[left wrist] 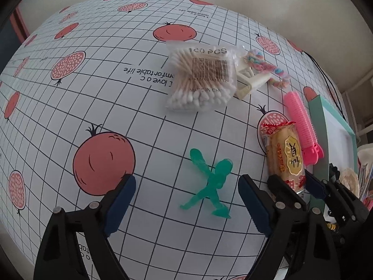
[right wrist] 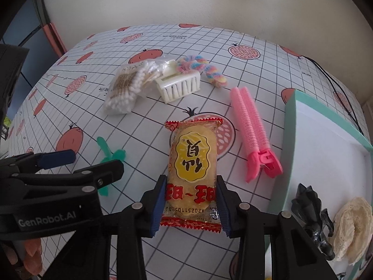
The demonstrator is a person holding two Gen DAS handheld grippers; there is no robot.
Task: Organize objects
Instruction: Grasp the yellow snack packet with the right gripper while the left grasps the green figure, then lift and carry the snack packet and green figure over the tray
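Our right tool (right wrist: 190, 206) pinched the rice cracker packet (right wrist: 192, 163), its long axis pointing ahead; the teal box (right wrist: 289, 140) lay just right. Our left tool (left wrist: 186, 200) gaped over green picks (left wrist: 209, 182).

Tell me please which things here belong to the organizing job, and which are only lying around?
Part of the job:
- snack packet, gripped by the right gripper
- green clips, in front of the open left gripper
- cotton swab bag
- white hair claw
- rainbow scrunchie
- pink roller clip
- teal box

Just lying about:
- black cable
- patterned tablecloth
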